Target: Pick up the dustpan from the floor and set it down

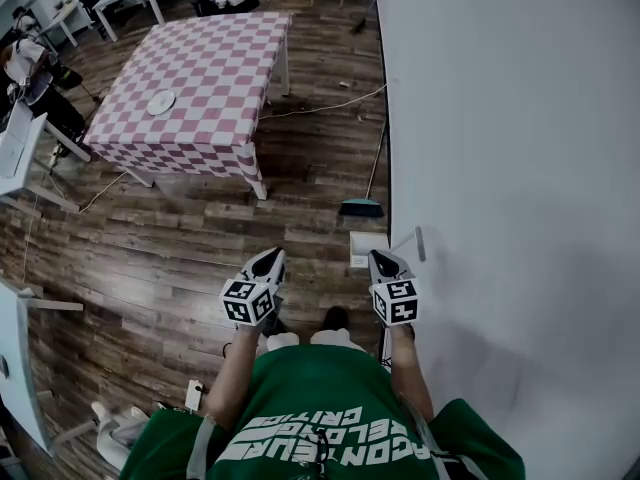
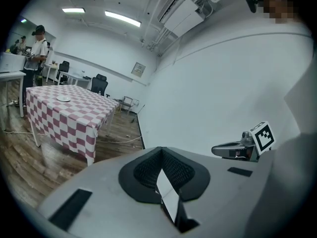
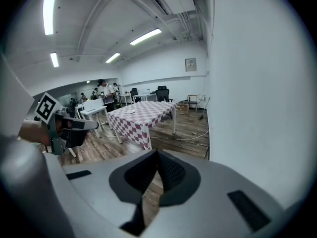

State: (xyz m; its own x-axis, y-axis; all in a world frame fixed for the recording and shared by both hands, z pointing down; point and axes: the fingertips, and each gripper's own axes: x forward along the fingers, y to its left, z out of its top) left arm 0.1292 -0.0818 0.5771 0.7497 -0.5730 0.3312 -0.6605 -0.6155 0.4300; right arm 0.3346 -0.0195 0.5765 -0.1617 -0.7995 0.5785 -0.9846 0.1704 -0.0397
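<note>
Head view alone shows the dustpan [image 1: 367, 250] beside the wall [image 1: 500, 168].

chk'd table [image 1: 205, 88] w/ plate [image 1: 161, 102] | broom [image 1: 362, 206] by wall [image 1: 520, 118] | cable [image 1: 330, 104] on wood floor [image 1: 180, 248]

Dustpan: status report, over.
Left hand-held gripper shut, empty; right hand-held gripper shut, empty. Dustpan on floor, untouched. Broom just beyond it, nothing in the way.

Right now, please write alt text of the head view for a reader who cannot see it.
A person in a green shirt holds the left tool and the right tool over a wooden floor, with a white dustpan on the floor just ahead, beside a white wall. A broom leans on that wall, and a pink checkered table stands further back.
</note>
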